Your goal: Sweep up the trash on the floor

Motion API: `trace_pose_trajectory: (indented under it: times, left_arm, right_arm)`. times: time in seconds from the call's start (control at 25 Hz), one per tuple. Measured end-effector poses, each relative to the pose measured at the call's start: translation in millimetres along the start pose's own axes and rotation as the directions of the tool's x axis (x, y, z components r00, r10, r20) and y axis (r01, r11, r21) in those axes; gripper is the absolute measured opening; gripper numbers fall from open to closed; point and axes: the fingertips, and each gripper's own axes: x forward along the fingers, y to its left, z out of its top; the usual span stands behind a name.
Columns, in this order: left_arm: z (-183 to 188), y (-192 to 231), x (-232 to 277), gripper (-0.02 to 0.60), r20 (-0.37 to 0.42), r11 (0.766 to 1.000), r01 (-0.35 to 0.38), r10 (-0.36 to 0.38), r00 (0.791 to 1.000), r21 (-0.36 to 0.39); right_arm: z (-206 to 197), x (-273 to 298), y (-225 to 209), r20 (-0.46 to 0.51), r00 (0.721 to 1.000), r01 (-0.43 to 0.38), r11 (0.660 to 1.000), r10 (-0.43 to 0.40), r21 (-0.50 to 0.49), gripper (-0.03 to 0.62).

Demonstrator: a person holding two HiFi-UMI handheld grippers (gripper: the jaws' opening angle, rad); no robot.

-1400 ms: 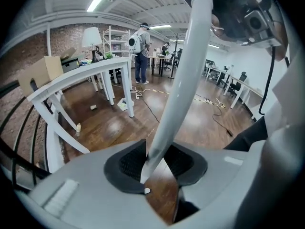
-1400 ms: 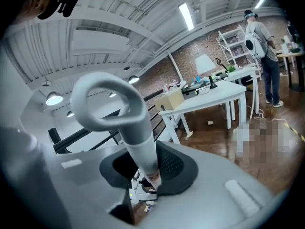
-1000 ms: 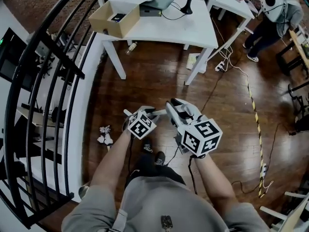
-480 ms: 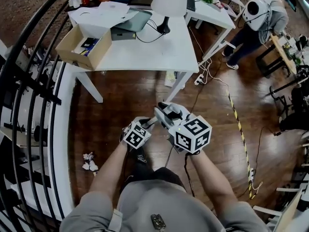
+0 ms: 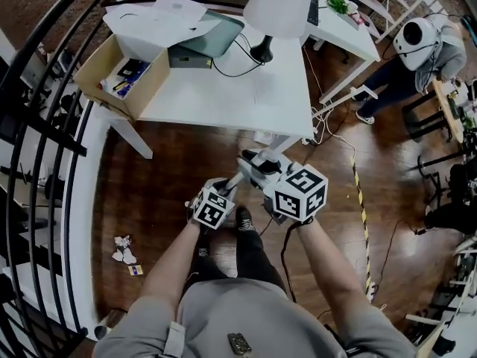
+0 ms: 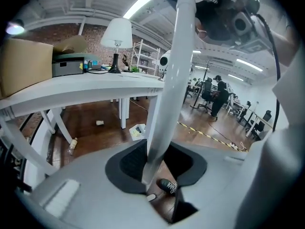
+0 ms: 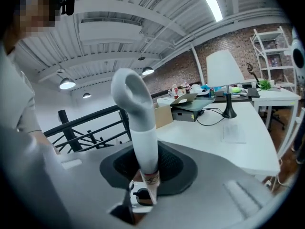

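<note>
The white handle [image 6: 167, 94] is clenched between the dark pads of the left gripper [image 6: 156, 168], whose jaws have just been closing on it. In the left gripper view the handle is seen rising toward 12 o'clock. Its looped upper end [image 7: 138, 99] is gripped by the right gripper [image 7: 147, 171], with a small label seen on the shaft at the pads.

In the head view both grippers are held side by side in front of the body, above a dark wooden floor [image 5: 171, 177]. The trash, a piece of crumpled paper [image 5: 123, 249], is found on the floor at about 8 o'clock from the left gripper and well apart from it, near the black railing [image 5: 45, 125], which curves along the 9 o'clock side.

At 12 o'clock a white table [image 5: 246, 95] is seen, on which a cardboard box [image 5: 123, 80] and a lamp [image 5: 277, 6] are set. A bottle [image 6: 72, 145] is seen lying on the floor beside a table leg. At 3 o'clock a striped tape [image 5: 361, 200] is laid along the floor, and at 2 o'clock a person [image 5: 406, 51] is seen standing.
</note>
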Motion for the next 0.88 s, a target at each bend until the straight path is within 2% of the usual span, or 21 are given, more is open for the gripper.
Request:
trace_pose_trajectory:
  times: [0.08,0.24,0.44,0.52,0.72,0.88]
  left_arm:
    - [6,12,15,0.100,-0.005,0.999,-0.048,0.048,0.999,-0.013]
    - [7,42,49,0.095,-0.035,0.982,-0.158,0.155,0.987,-0.108]
    - [6,68,79,0.094,-0.070,0.934,-0.278,0.269,0.961,-0.223]
    - [3,72,87,0.094,-0.087,0.918,-0.308,0.296,0.951,-0.251]
    - [-6,78,104,0.094,-0.124,0.886,-0.368,0.347,0.930,-0.282]
    - [-17,79,116,0.094,-0.147,0.863,-0.399,0.371,0.917,-0.310]
  right_arm:
    - [-1,13,-12,-0.034,0.997,-0.073,0.997,0.072,-0.034,0.077]
    - [-1,42,-34,-0.110,0.969,-0.232,0.965,0.219,-0.121,0.078]
    - [-8,67,-59,-0.164,0.918,-0.385,0.910,0.361,-0.152,0.080]
    - [-11,72,-68,-0.170,0.907,-0.409,0.901,0.385,-0.146,0.081]
    - [-23,77,-89,-0.175,0.900,-0.424,0.894,0.399,-0.144,0.081]
    - [-35,81,-100,-0.195,0.911,-0.401,0.889,0.362,-0.222,0.117]
